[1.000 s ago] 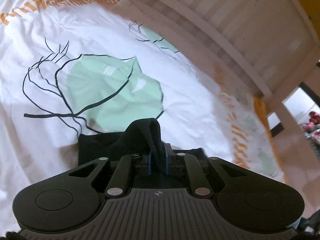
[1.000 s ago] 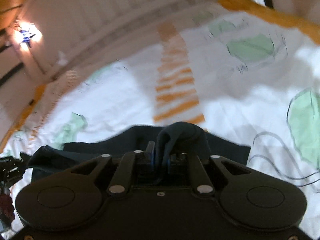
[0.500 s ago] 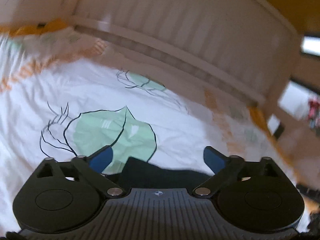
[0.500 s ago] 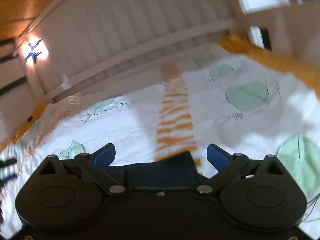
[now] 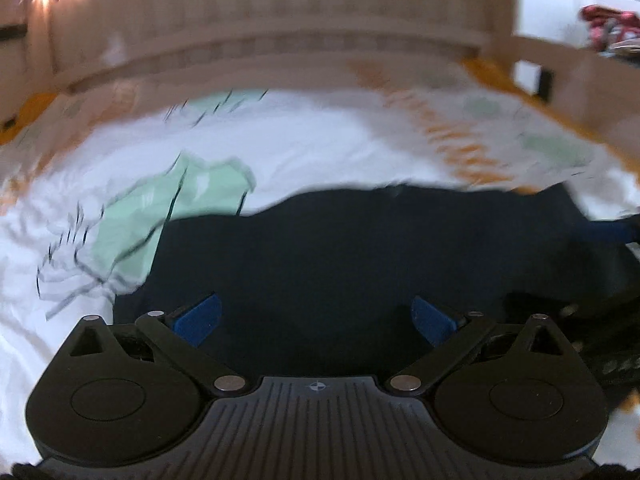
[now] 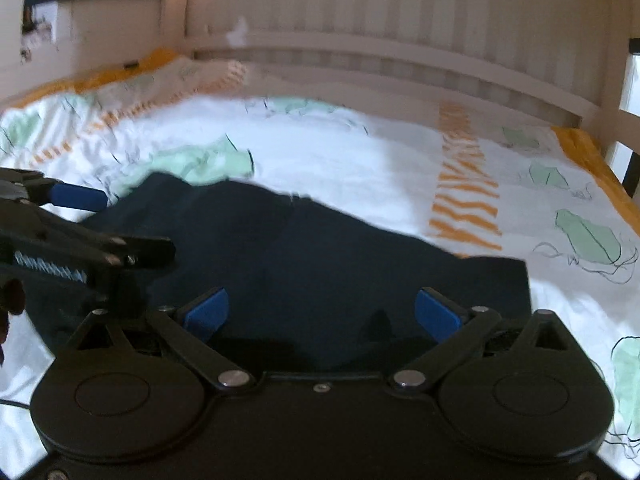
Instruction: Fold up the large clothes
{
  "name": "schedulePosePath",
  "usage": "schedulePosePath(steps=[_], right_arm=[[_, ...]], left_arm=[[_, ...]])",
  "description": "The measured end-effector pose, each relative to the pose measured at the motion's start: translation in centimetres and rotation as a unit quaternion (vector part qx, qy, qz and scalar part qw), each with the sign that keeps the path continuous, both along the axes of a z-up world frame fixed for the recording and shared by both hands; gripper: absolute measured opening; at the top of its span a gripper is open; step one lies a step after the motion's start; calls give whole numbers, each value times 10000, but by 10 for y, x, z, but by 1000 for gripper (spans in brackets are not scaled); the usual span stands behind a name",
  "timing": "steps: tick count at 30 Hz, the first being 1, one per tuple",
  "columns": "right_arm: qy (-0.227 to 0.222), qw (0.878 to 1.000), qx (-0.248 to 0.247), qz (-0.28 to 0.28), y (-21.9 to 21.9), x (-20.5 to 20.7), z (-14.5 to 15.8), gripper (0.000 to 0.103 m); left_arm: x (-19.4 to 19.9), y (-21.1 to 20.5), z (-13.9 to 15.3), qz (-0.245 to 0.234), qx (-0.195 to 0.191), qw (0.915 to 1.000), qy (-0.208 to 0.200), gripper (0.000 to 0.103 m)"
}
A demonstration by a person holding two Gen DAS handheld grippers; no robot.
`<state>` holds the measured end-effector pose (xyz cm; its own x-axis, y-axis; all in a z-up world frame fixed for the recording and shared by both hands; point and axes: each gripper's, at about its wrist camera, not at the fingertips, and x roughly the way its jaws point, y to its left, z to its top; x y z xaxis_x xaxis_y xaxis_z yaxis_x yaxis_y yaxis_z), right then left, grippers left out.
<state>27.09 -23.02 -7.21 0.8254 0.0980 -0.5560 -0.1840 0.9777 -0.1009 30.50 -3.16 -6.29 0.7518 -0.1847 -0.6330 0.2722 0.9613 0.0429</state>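
Note:
A dark navy garment (image 5: 360, 248) lies spread on the white bed sheet, filling the lower middle of the left wrist view. It also shows in the right wrist view (image 6: 320, 260), flat with a wavy far edge. My left gripper (image 5: 316, 318) is open and empty, hovering above the garment's near part. My right gripper (image 6: 320, 314) is open and empty over the garment's near edge. The left gripper appears at the left of the right wrist view (image 6: 76, 196); a blue fingertip of the right gripper shows at the right edge of the left wrist view (image 5: 616, 230).
The white bed sheet (image 6: 360, 168) has green leaf prints and orange striped bands (image 6: 464, 196). A pale slatted bed rail (image 6: 400, 52) runs along the far side. An orange mattress edge (image 6: 592, 152) shows at the right. A doorway (image 5: 576, 12) opens at the far right.
Both grippers were shut on bunched dark fabric a second ago. They opened, let the garment go, and pulled back and up, so more of the garment lies in view.

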Motion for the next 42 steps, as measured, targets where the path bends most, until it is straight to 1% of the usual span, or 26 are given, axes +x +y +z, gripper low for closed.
schedulePosePath(steps=[1,2,3,4,5,7,8,10,12,14,19,27,29,31,33,35,39,41,42], right_arm=[[48,9999,-83,-124,-1,9,-5,101],[93,9996,-107,-242,-4,16,-10,101],[146,9992,-82,-365,-8,20,-13,101],[234,9982,25,-551,-15,28,-18,101],[326,9968,207,-704,-22,35,-23,102],[484,9910,824,-934,-41,44,-35,102],[423,9902,947,-931,-45,44,-41,103],[180,9918,861,-925,-42,38,-47,103],[43,9924,792,-938,-39,33,-49,103],[7,9917,887,-929,-42,31,-51,103],[-66,9917,892,-924,-42,30,-51,103],[-74,9917,885,-930,-42,33,-52,103],[-70,9917,890,-929,-42,33,-52,103],[-13,9914,932,-913,-43,30,-49,103],[107,9906,1050,-870,-47,24,-44,102],[166,9891,1235,-788,-53,10,-37,102],[159,9895,1313,-580,-67,-39,-28,102],[240,9887,1310,-687,-76,-65,-27,102],[246,9873,1380,-751,-82,-78,-27,102]], left_arm=[[10,5,-7,117,-101,9997,178,103],[19,13,-14,195,-313,9987,344,103],[28,20,-21,274,-610,9965,493,103],[33,25,-25,313,-795,9948,548,103],[36,27,-27,291,-861,9945,526,103],[36,23,-31,175,-693,9968,362,103],[35,21,-34,171,-659,9973,273,103],[29,21,-40,212,-709,9972,68,103],[24,19,-41,255,-723,9970,-80,103],[22,20,-42,264,-737,9968,-135,103],[26,19,-43,254,-759,9966,-191,103],[27,18,-43,237,-763,9966,-174,103],[27,20,-39,209,-774,9967,-87,103],[23,25,-32,134,-792,9967,107,103],[12,35,-23,7,-907,9956,225,103],[-6,51,-16,-55,-1034,9943,245,103],[-38,92,-7,85,-1227,9921,251,103],[-53,110,-2,120,-1362,9904,204,103],[-60,119,0,184,-1347,9906,176,103]])
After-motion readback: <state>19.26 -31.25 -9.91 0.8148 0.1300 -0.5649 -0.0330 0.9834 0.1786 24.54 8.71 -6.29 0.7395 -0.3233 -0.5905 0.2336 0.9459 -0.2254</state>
